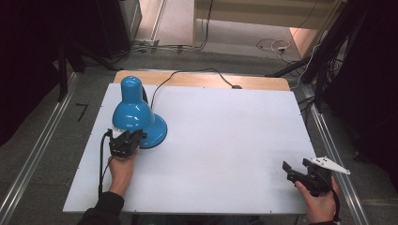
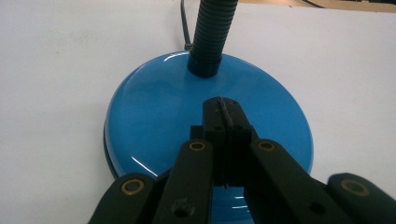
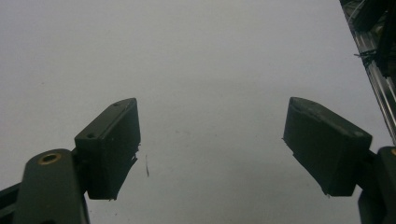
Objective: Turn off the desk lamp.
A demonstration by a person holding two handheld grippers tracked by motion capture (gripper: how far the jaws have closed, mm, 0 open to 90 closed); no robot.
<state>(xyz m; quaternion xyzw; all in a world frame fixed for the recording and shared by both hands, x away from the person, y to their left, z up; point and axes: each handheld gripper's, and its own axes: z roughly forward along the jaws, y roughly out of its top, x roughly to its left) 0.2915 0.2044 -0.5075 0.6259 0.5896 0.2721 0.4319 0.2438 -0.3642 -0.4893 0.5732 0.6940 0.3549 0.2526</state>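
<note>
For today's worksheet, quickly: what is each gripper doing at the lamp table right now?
Left gripper: shut, jaws pressed together over the blue desk lamp's base, gripping nothing.
Right gripper: open, holding nothing, above the white table.

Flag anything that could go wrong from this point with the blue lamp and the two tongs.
1. The left tongs, jaws together, sit over the lamp base; pushing near its edge might slide or tip the lamp, whose shade hangs toward that side.
2. The lamp cord trails off the table's far edge; a shift could tug it.
3. The right tongs are open, far across the table, too distant to steady the lamp.
</note>
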